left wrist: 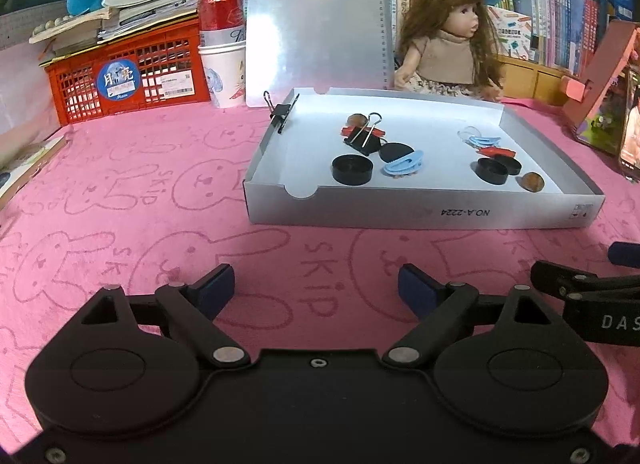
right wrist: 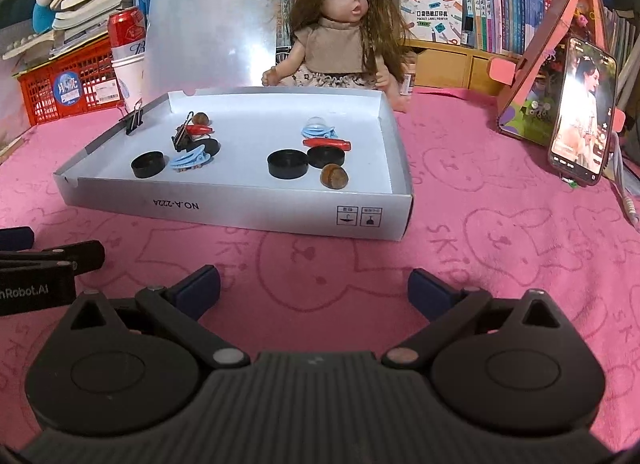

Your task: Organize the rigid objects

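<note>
A shallow white box (left wrist: pixel 420 215) (right wrist: pixel 240 207) lies on the pink cloth and holds two clusters of small items. The left cluster has a black round cap (left wrist: pixel 352 169) (right wrist: pixel 147 163), a blue clip (left wrist: pixel 402 163) (right wrist: pixel 190 157), a black binder clip (left wrist: pixel 364 135) and a red piece. The right cluster has black caps (left wrist: pixel 491 170) (right wrist: pixel 287 163), a red piece (right wrist: pixel 326 142), a blue clip (right wrist: pixel 318 129) and a brown nut (left wrist: pixel 532 182) (right wrist: pixel 334 176). My left gripper (left wrist: pixel 316 288) stands open over the cloth in front of the box. My right gripper (right wrist: pixel 314 288) is open too, with nothing between its fingers.
A binder clip (left wrist: pixel 282 109) grips the box's left wall. Behind the box sit a doll (right wrist: pixel 340 35), a clear board (left wrist: pixel 316 23), a red can (left wrist: pixel 220 9) on paper cups and a red crate (left wrist: pixel 128 71). A phone (right wrist: pixel 582 111) leans on a stand at the right.
</note>
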`<state>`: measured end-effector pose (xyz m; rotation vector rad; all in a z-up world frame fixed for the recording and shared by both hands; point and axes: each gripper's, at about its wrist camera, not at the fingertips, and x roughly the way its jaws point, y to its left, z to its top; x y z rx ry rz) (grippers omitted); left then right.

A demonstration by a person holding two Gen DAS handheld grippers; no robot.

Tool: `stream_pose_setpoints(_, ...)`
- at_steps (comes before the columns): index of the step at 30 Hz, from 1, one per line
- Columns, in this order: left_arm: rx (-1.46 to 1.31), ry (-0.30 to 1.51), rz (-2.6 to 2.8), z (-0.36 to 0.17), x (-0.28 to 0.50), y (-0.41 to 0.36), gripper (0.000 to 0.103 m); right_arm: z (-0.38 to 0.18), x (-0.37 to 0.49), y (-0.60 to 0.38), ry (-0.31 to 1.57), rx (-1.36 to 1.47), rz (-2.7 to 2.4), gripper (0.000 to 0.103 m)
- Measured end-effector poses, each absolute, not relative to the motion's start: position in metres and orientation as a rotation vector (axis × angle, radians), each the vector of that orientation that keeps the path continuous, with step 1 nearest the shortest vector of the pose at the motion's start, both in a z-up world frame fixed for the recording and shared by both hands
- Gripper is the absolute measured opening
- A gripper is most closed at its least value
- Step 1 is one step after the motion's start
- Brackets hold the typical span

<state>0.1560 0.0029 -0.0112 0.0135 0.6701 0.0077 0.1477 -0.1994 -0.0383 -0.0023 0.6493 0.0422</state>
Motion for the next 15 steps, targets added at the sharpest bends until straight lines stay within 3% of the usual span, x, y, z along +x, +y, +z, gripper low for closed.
stream_pose_setpoints(15, 0.001, 0.668, 0.001, -0.0142, 0.1551, 0.0048, 0.097, -0.0389, 0.1468, -0.2001, 0.648, -0.001, 0.043, 0.103)
